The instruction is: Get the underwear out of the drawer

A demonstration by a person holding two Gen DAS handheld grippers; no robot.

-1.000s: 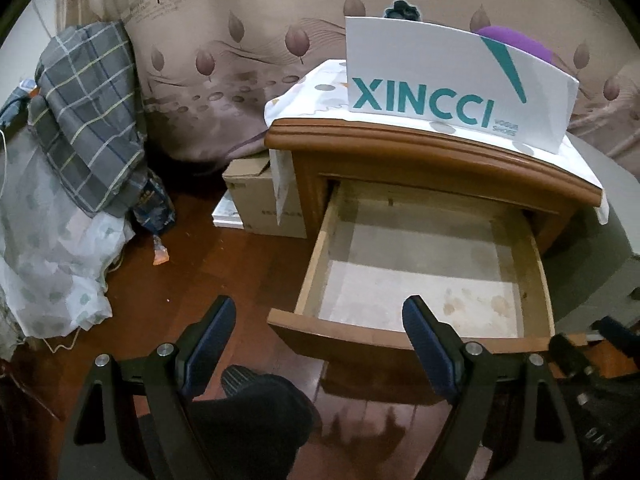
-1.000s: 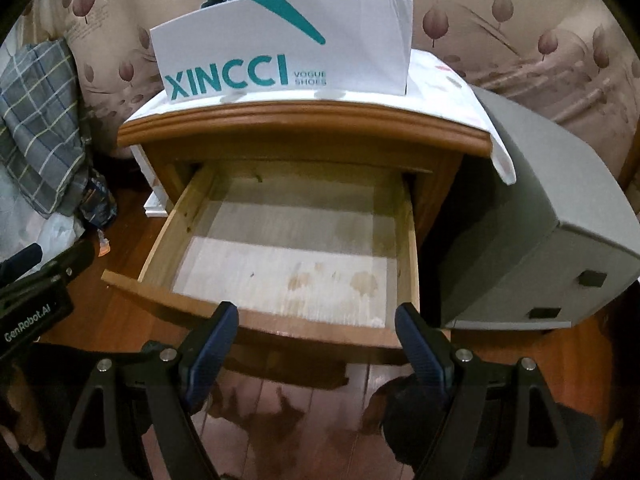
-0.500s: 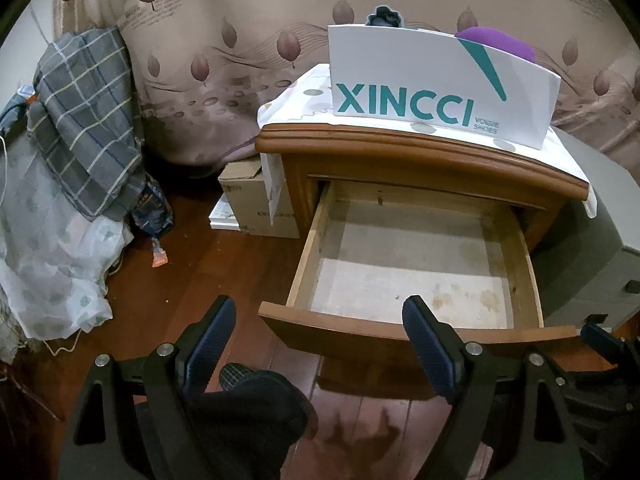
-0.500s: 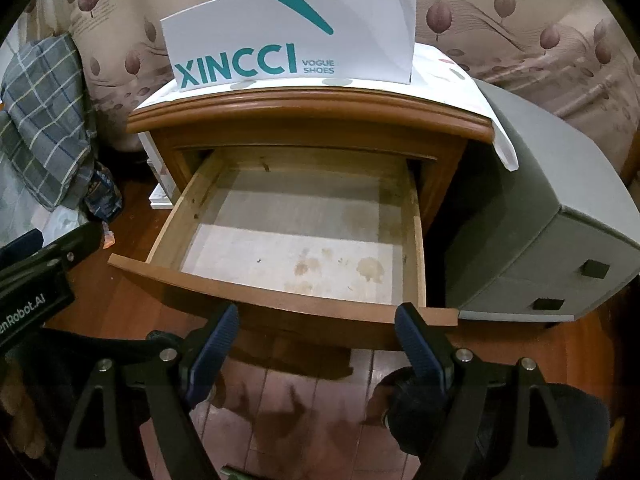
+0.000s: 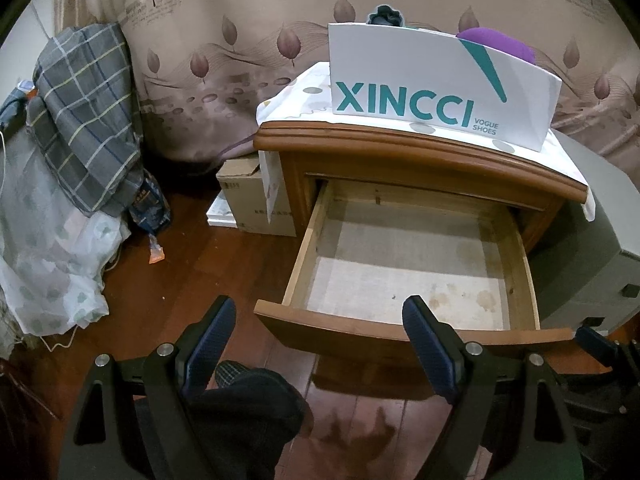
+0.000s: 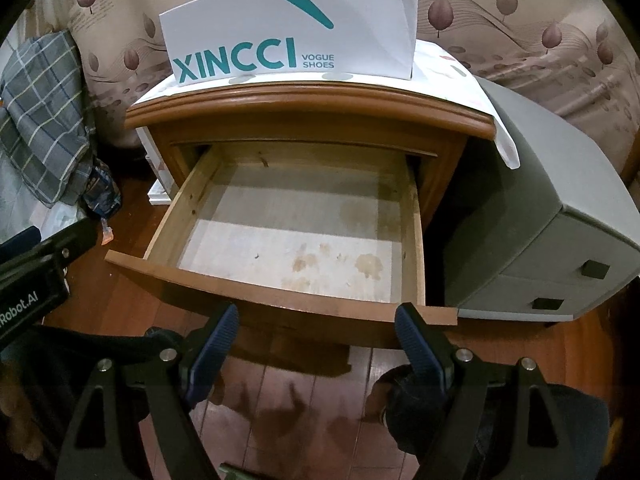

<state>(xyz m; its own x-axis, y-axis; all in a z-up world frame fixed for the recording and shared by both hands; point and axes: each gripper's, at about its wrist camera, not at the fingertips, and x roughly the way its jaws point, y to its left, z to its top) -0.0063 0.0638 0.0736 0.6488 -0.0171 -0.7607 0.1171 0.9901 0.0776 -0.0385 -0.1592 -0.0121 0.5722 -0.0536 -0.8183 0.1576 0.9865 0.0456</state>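
The drawer stood pulled out and bare, so in my judgement the removal was done; the sound move was to check the shadowed far corners, then keep both tools clear of the wooden front. No underwear showed inside. A purple bundle and a dark one poked above the box on top, but whether those were the underwear could not be told.

At far left, a grey checked cloth draped soft over pale netting. Next, the left gripper hovered with fingers spread and nothing between them, above glossy reddish floorboards. The drawer was raw pale wood, flat-bottomed and stained, its front a curved varnished strip. The white card shoebox sat stiff on a dotted cloth. The right gripper was likewise spread and empty. Far right stood a matte grey cabinet.
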